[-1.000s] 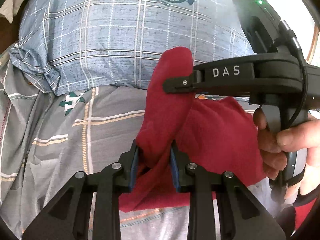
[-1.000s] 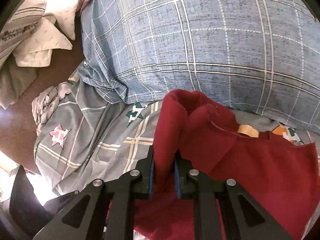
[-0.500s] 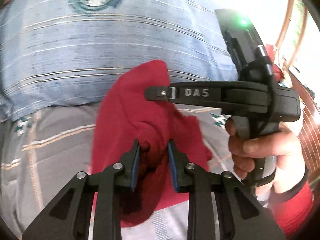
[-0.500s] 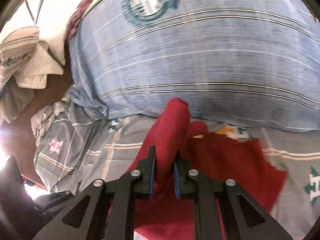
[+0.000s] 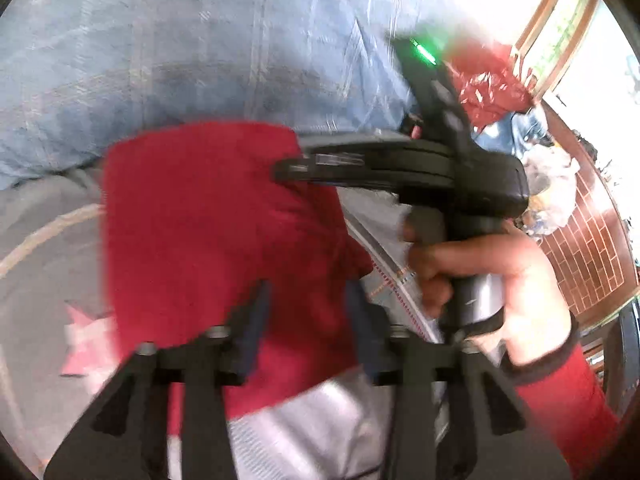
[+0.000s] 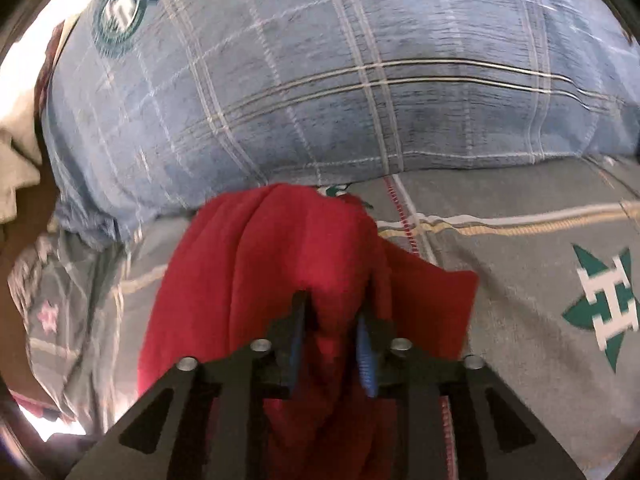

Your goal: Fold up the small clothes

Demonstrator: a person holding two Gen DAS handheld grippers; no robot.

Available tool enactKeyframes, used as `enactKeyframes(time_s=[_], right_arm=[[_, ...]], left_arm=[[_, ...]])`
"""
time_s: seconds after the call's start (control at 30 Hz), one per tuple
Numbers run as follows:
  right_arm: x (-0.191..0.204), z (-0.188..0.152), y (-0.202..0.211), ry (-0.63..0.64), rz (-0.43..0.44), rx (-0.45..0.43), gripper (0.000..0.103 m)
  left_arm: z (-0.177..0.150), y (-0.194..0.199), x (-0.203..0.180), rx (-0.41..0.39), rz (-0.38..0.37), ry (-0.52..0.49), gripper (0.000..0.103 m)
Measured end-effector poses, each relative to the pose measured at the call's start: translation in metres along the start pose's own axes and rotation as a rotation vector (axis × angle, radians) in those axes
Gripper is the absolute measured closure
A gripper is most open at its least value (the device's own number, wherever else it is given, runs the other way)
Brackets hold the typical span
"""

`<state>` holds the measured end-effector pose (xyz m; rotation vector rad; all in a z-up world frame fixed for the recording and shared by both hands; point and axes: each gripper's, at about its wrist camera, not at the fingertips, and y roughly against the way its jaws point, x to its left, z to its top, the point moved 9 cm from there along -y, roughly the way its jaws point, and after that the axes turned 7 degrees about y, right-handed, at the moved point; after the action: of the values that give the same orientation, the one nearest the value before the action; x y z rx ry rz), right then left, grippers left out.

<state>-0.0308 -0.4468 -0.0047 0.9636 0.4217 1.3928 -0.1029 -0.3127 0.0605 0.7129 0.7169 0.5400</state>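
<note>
The soft red cloth garment (image 6: pixel 256 272) lay doubled over on the grey checked bedsheet (image 6: pixel 520 272), centre frame. Both jaws had just been opening with cloth between them: the left hand-held gripper (image 5: pixel 306 320) looked released, the right hand-held gripper (image 6: pixel 332 328) likewise. One fold seemed done; further folds probably remained.

Daylight scene, bright. Left wrist view heavily motion-blurred; red cloth (image 5: pixel 208 232) and blue checked pillow (image 5: pixel 200 52) smeared. Window area (image 5: pixel 600 40) at upper right blown out to white glare; green indicator light (image 5: pixel 424 50) streaked. Right wrist view sharper, mild blur toward left edge, overexposed patch at upper left. Fisheye bending and dark vignette seen around both frames.
</note>
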Motion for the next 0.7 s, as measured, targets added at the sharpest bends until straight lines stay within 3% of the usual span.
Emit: enactKeyframes(time_s=[0.03, 0.1, 0.17, 0.23, 0.33, 0.37, 0.4, 0.43, 0.57, 0.7], right_arm=[[0.002, -0.001, 0.012, -0.017, 0.023, -0.019, 0.065], [0.010, -0.009, 0.034, -0.026, 0.075, -0.053, 0.044], [0.020, -0.023, 0.046, -0.030, 0.120, -0.063, 0.032], [0.032, -0.043, 0.045, -0.043, 0.165, -0.034, 0.029], [0.039, -0.063, 0.031, -0.048, 0.157, 0.012, 0.029], [0.039, -0.069, 0.026, -0.035, 0.138, 0.017, 0.035], [0.038, -0.072, 0.022, -0.020, 0.111, 0.018, 0.067], [0.038, -0.075, 0.019, 0.002, 0.077, 0.013, 0.082], [0.048, -0.088, 0.044, 0.116, -0.018, -0.045, 0.087], [0.029, -0.106, 0.036, 0.090, -0.040, -0.009, 0.090]], left_arm=[[0.002, 0.010, 0.010, -0.023, 0.018, -0.002, 0.048], [0.002, 0.035, 0.037, -0.079, 0.096, -0.008, 0.047], [-0.001, 0.045, 0.062, -0.112, 0.201, -0.010, 0.047], [-0.008, 0.044, 0.084, -0.117, 0.267, 0.008, 0.047], [-0.027, 0.027, 0.097, -0.068, 0.245, 0.062, 0.047], [-0.032, 0.020, 0.098, -0.057, 0.240, 0.065, 0.047], [-0.036, 0.013, 0.101, -0.049, 0.249, 0.065, 0.047], [-0.036, 0.006, 0.097, -0.046, 0.257, 0.061, 0.047], [-0.036, 0.001, 0.094, -0.070, 0.261, 0.036, 0.047], [-0.031, -0.006, 0.109, -0.072, 0.264, 0.072, 0.047]])
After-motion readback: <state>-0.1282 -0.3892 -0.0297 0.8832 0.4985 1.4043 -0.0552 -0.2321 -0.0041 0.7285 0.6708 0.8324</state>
